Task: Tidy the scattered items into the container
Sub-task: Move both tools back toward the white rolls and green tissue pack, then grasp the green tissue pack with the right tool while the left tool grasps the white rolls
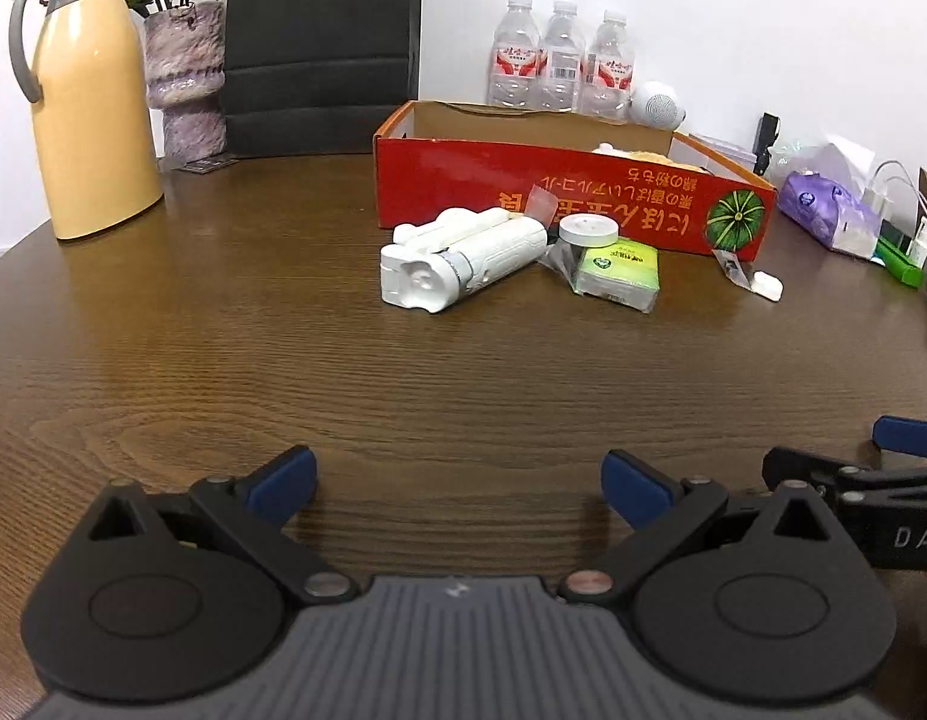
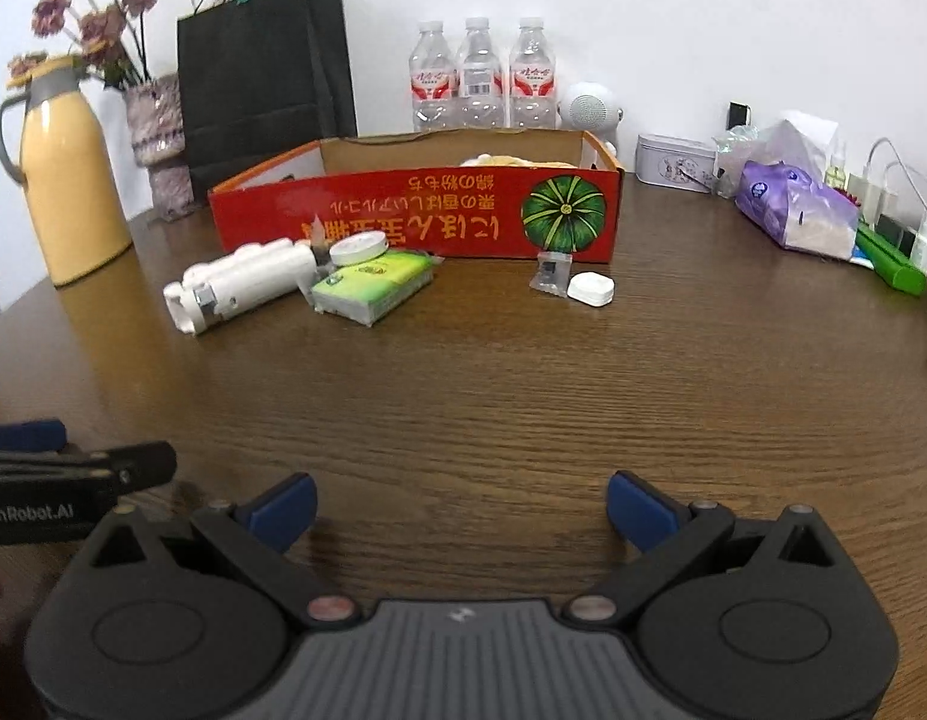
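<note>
Blue-padded fingers of the left gripper (image 1: pixel 459 489) stand spread wide with nothing between them, low over the wooden table (image 1: pixel 223 348); the right gripper (image 2: pixel 461 510) is spread the same way, also holding nothing, and the two tools sit side by side, each showing at the edge of the other's view. Ahead of both lies a broad stretch of bare wood grain with room to travel before any object. Farther on, a white folded handheld device (image 1: pixel 463 258) lies on its side, touching a small round white disc (image 1: pixel 588 232) and a green tissue pack (image 1: pixel 619 270), all just in front of the red cardboard box (image 1: pixel 553 204). Off to the right, a small clear packet (image 2: pixel 550 272) and a white square gadget (image 2: pixel 591 288) rest near the box's right front corner. The box is open-topped, its long printed wall facing the grippers, something pale inside. Behind it stand three water bottles (image 2: pixel 481 78) against the wall; a yellow thermos (image 1: pixel 85 102) is far left, a purple bag (image 2: pixel 793 210) far right near the table edge
</note>
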{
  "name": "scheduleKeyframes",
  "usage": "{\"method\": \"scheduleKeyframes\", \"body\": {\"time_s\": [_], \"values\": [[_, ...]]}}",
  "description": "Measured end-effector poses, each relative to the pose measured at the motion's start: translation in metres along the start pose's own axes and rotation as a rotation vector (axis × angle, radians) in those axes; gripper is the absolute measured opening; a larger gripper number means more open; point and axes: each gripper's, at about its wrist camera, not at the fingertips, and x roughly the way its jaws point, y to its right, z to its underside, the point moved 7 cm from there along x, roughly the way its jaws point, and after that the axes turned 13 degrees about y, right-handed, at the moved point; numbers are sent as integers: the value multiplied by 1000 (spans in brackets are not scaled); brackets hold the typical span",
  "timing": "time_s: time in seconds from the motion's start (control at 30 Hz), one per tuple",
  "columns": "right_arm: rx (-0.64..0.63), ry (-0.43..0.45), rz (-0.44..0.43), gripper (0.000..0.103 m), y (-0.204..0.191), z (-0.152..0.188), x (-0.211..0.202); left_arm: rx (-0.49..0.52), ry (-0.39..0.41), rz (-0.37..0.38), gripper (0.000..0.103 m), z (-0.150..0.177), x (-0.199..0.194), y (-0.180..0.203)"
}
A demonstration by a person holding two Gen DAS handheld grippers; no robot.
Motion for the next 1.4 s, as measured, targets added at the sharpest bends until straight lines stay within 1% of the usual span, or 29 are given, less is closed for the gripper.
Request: {"method": "scheduleKeyframes", "body": {"time_s": [0.1,0.6,0.67,0.73,0.77,0.83,0.87,0.9,0.93,0.97,1.0,1.03,1.07,1.1,1.2,1.23,1.27,1.3,1.33,1.4], "values": [[-25,-8,7,103,-2,1,1,30,-9,-5,103,0,1,4],[-24,-8,8,103,-2,1,1,30,-9,-2,103,0,2,5],[-24,-8,8,103,-2,1,1,33,2,14,103,-1,0,4],[-23,-10,13,103,-3,1,1,80,59,81,103,-15,-4,3],[-30,-12,-9,103,-7,-2,3,98,104,103,103,-28,-6,0],[-32,6,-81,102,-14,-15,10,148,205,144,103,-59,-4,-8],[-27,24,-104,101,-17,-26,16,186,227,174,103,-72,5,-10],[-18,47,-110,102,-20,-38,24,219,214,207,103,-81,18,-12],[-5,73,-111,101,-22,-51,35,244,171,223,103,-88,36,-13],[5,90,-110,100,-24,-60,46,255,128,201,103,-93,54,-16],[12,96,-112,95,-27,-67,59,254,92,157,103,-98,72,-20],[14,82,-121,92,-30,-71,73,249,68,130,103,-101,88,-23],[14,60,-132,90,-34,-73,86,241,59,137,103,-104,101,-24],[17,38,-142,89,-36,-74,97,225,51,166,103,-106,113,-24],[42,0,-133,85,-39,-73,123,164,-5,231,103,-103,132,-25],[47,-6,-128,78,-39,-72,129,145,-17,249,103,-101,136,-25],[39,-6,-119,74,-40,-71,132,129,-17,266,103,-99,137,-24],[5,2,-108,58,-41,-70,131,124,-15,280,103,-97,137,-24],[-30,3,-97,52,-42,-69,128,128,-17,283,103,-95,137,-23],[-82,-7,-80,50,-39,-66,118,139,-28,278,98,-88,132,-20]]}}
